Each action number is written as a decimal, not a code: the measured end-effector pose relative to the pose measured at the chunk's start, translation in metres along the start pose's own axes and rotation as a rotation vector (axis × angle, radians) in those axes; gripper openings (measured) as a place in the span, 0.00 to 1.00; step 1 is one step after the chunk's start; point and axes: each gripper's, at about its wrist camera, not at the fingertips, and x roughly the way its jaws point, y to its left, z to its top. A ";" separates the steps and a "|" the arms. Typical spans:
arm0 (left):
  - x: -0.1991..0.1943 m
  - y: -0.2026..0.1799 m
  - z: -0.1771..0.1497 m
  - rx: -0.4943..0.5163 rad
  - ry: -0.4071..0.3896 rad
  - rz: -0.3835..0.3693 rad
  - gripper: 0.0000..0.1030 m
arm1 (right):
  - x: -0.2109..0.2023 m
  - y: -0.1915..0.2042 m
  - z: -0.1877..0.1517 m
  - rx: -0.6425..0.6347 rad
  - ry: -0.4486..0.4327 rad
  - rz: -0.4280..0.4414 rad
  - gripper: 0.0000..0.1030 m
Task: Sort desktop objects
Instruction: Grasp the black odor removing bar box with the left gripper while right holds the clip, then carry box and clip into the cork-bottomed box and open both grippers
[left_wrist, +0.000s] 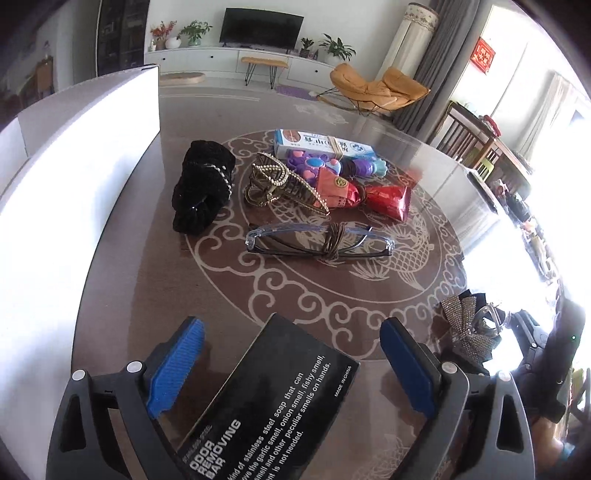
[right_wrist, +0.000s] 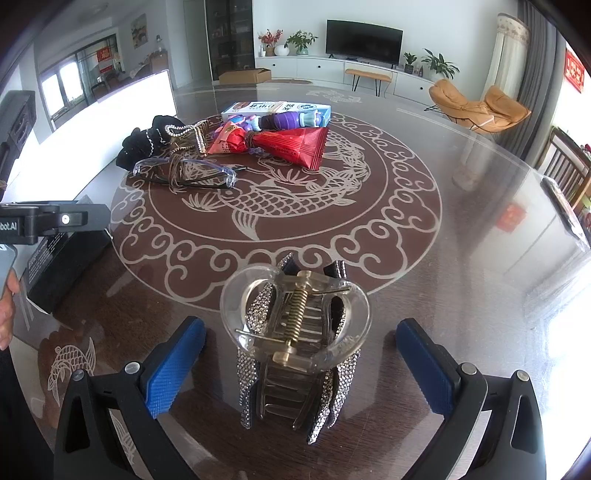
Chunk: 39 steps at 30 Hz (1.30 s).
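My left gripper (left_wrist: 293, 326) is open, and a black box printed "odor removing bar" (left_wrist: 280, 398) lies flat on the table between its blue pads without touching either. My right gripper (right_wrist: 301, 326) is open too. A clear claw clip with a rhinestone bow (right_wrist: 288, 369) stands between its fingers, with a gap on each side. That clip (left_wrist: 469, 332) also shows at the right of the left wrist view. The black box (right_wrist: 62, 266) appears at the left of the right wrist view, under the other gripper's body.
Further out on the patterned glass table (left_wrist: 332, 295) lie glasses tied with cord (left_wrist: 317, 242), a black scrunchie (left_wrist: 203, 188), a gold claw clip (left_wrist: 280, 184), red snack packets (left_wrist: 388, 199), a purple toy (left_wrist: 325, 164) and a toothpaste box (left_wrist: 317, 142). A white box (left_wrist: 74, 184) stands along the left.
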 end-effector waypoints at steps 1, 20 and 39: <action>-0.005 0.002 -0.003 -0.004 -0.002 -0.010 0.95 | 0.000 0.000 0.000 0.000 0.000 0.000 1.00; 0.012 -0.005 -0.038 0.242 0.086 0.146 0.79 | 0.000 -0.001 -0.001 0.004 0.002 0.005 1.00; -0.143 0.035 -0.025 -0.005 -0.198 -0.015 0.56 | -0.065 0.053 0.069 -0.068 -0.001 0.099 0.54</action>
